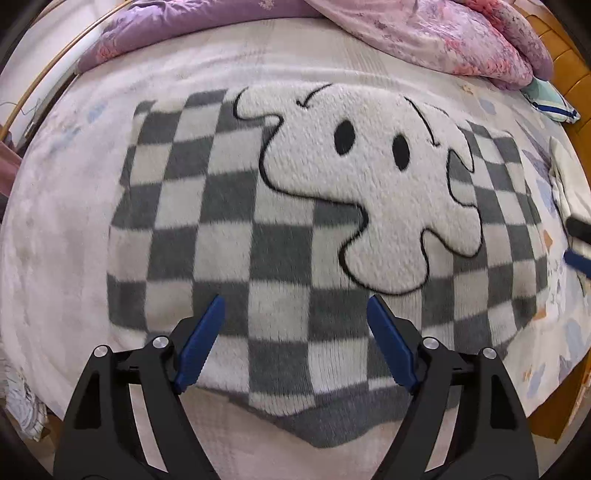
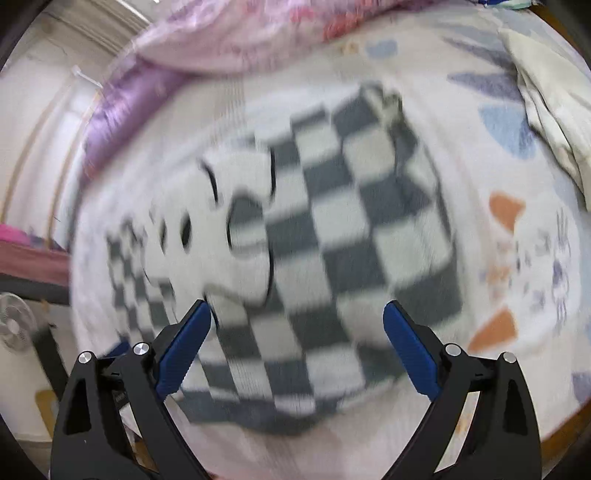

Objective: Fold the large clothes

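A fleecy grey-and-white checked garment point(image 1: 229, 236) with a big white cartoon figure point(image 1: 362, 184) lies folded flat on the bed. My left gripper point(image 1: 295, 310) hangs above its near edge, jaws wide apart, nothing between the blue pads. In the blurred right wrist view the same garment point(image 2: 351, 229) lies below my right gripper point(image 2: 297, 314), which is also open and empty above the cloth. The right gripper's blue tip point(image 1: 578, 258) shows at the right edge of the left wrist view.
The bed sheet point(image 1: 59, 221) is pale pink with printed shapes. A purple and pink floral quilt point(image 1: 443, 33) is bunched at the far side. A cream cloth point(image 2: 546, 96) lies at the right. A wooden bed frame point(image 1: 569, 55) borders the far right; a fan point(image 2: 14, 325) stands left.
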A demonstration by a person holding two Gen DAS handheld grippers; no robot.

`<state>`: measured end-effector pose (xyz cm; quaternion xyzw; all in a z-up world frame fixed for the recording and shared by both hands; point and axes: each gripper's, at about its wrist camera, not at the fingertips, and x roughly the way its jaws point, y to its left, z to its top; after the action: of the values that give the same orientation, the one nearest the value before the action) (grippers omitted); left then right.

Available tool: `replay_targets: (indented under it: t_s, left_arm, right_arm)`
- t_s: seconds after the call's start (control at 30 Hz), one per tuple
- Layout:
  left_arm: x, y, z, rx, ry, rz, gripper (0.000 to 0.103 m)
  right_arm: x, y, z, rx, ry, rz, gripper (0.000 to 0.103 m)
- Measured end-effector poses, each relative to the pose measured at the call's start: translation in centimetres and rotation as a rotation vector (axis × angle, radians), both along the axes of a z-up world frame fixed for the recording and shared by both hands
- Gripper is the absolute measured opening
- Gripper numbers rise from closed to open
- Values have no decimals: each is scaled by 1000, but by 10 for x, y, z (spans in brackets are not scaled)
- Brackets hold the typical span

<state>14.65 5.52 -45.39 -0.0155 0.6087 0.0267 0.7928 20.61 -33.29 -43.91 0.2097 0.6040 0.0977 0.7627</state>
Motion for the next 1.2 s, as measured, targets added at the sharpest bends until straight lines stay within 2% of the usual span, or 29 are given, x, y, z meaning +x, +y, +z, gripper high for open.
replay_targets:
  t_s: [0.03,0.1,0.17,0.23,0.3,0.43,0.57,0.67,0.77,0.87,0.9,0.93,1.0,1.03,1.1,1.17,1.2]
  left_arm:
    - [4,0,3,4,-9,6,80]
    - [7,5,11,5,-32,15,80]
    - [19,3,13,24,-48,16,89]
    - [32,-1,14,25,-60,7,89]
    - [48,-7,14,22,-73,-4,89]
    - [80,-18,18,47,-103,-40,89]
    - [116,-22,22,-3,-119,-13,89]
    - [137,-31,24,65,-144,-39,89]
    - [152,-39,25,61,-147,-60,89]
    - [167,-50,23,50,-129,-81,89]
    - [170,-54,22,57,-125,-96,89]
    - [172,-58,21,61,-122,-110,89]
    - [177,-65,17,61,-108,-122,89]
    - [179,-67,15,44,-103,-121,89]
    - [181,-71,11,24,-92,-124,89]
    - [181,-75,8,24,-87,-140,89]
    - [181,-76,7,26,-85,-151,89]
  right_arm:
    - [10,-11,2,25,-21,6,91]
    - [32,-23,3,14,-53,23,91]
    - [54,-25,-1,-44,-37,61,91]
    - [76,-34,-5,-122,-10,108,91]
    - [91,-41,-7,-111,-14,135,91]
    - [126,-59,-25,-136,-1,185,91]
    - [161,-75,-47,-116,11,200,91]
    - [185,-74,-71,-192,36,247,88]
    - [200,-77,-91,-39,70,246,87]
    - [208,-74,-99,86,53,250,87]
    - [210,-71,-109,171,86,252,89]
    - [211,-67,-118,178,114,251,90]
    - [208,-62,-121,170,97,265,95]
    - [204,-64,-121,213,90,257,95]
    - [194,-76,-130,384,135,196,95]
    - [182,-82,-135,478,184,195,95]
    - [176,-81,-136,487,202,209,95]
